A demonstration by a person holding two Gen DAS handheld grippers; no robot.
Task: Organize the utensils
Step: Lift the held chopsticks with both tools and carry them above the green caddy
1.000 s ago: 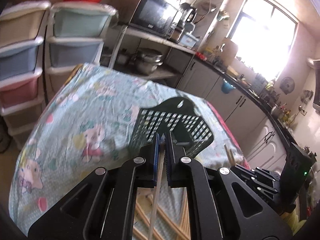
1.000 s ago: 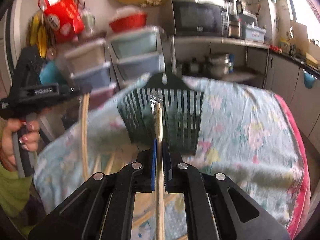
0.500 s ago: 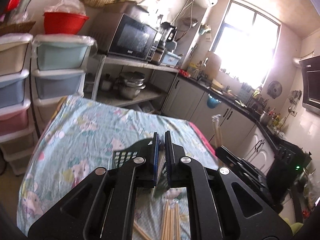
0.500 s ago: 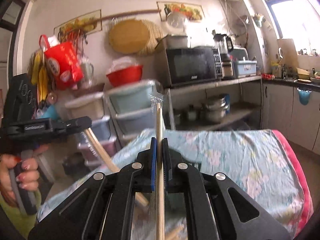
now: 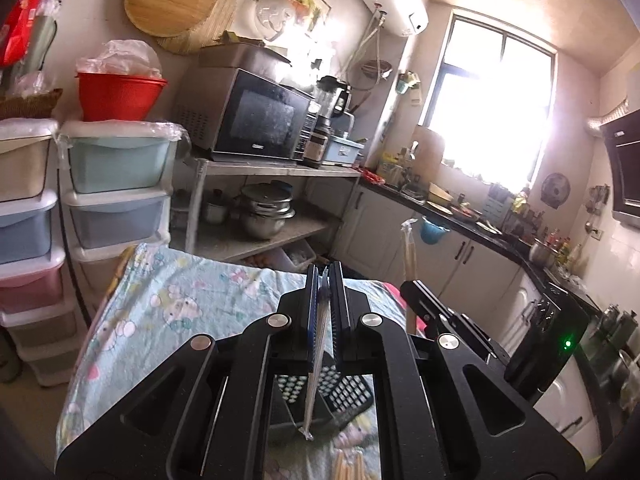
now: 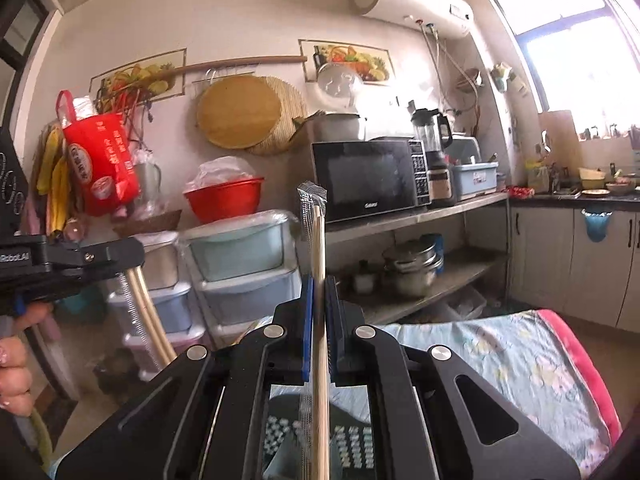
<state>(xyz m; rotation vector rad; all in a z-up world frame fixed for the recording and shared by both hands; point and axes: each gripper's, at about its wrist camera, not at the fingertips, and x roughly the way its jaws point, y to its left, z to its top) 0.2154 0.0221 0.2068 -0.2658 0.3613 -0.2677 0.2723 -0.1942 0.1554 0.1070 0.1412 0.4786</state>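
My left gripper (image 5: 325, 280) is shut on a pair of wrapped chopsticks (image 5: 316, 380), their clear wrapper hanging down behind the jaws. My right gripper (image 6: 319, 292) is shut on another wrapped chopstick pair (image 6: 318, 240) that stands upright above the jaws. Both are raised above a dark green slotted utensil basket (image 5: 344, 392), also seen under the right gripper (image 6: 352, 448). The right gripper and its chopsticks (image 5: 409, 252) show in the left wrist view; the left gripper's chopsticks (image 6: 148, 312) show in the right wrist view. More loose chopsticks (image 5: 348, 464) lie on the cloth.
The table wears a light blue patterned cloth (image 5: 168, 304) with a pink edge (image 6: 576, 364). Stacked plastic drawers (image 5: 116, 184) with a red bowl (image 5: 118, 94) stand behind, beside a shelf with a microwave (image 5: 256, 120) and pots (image 5: 266, 212). Counters run along the right.
Both grippers have lifted and tilted upward with their chopsticks; the basket and table have dropped low in both views and the kitchen wall fills the frames.
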